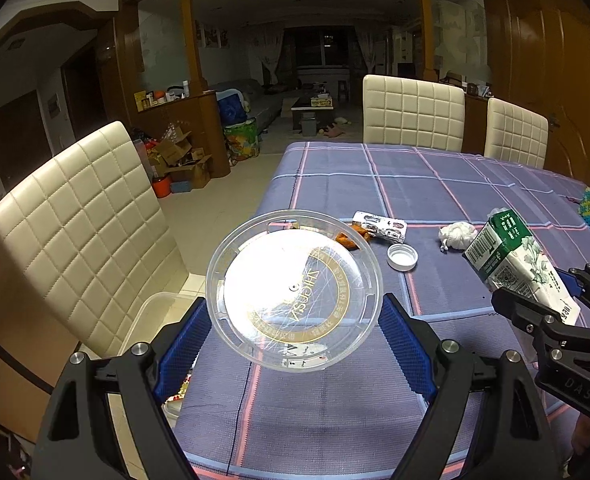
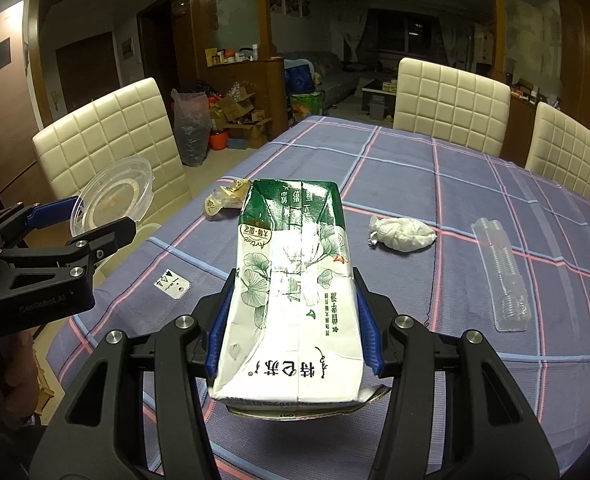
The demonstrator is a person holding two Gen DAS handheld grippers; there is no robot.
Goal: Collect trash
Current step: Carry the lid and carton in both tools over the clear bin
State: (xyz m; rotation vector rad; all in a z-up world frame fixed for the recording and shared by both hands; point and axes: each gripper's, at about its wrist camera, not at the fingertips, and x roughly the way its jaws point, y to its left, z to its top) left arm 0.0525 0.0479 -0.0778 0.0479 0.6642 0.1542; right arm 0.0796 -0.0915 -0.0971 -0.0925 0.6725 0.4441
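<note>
Two grippers are in view, each pinching one piece of trash; the left gripper (image 1: 295,332) has its blue pads spread wide against the rim of one clear round plastic lid (image 1: 295,290), tilted and lifted above the near left edge of the table (image 1: 415,184); the right gripper (image 2: 293,332) clamps one flattened green-and-white milk carton (image 2: 295,280) lengthwise between its pads, off the cloth. Ahead of the left gripper lie one white bottle cap (image 1: 402,257), one foil blister pack (image 1: 381,229), one orange scrap (image 1: 351,236) and one crumpled white tissue (image 1: 457,235); right of the right gripper lies one clear plastic sleeve (image 2: 503,276); a small printed sachet (image 2: 173,283) lies to its left. One clear plastic bin (image 1: 155,320) sits below the table's left edge, beside one of three quilted cream chairs (image 1: 83,232); its contents cannot be made out. The far half of the cloth is bare.
</note>
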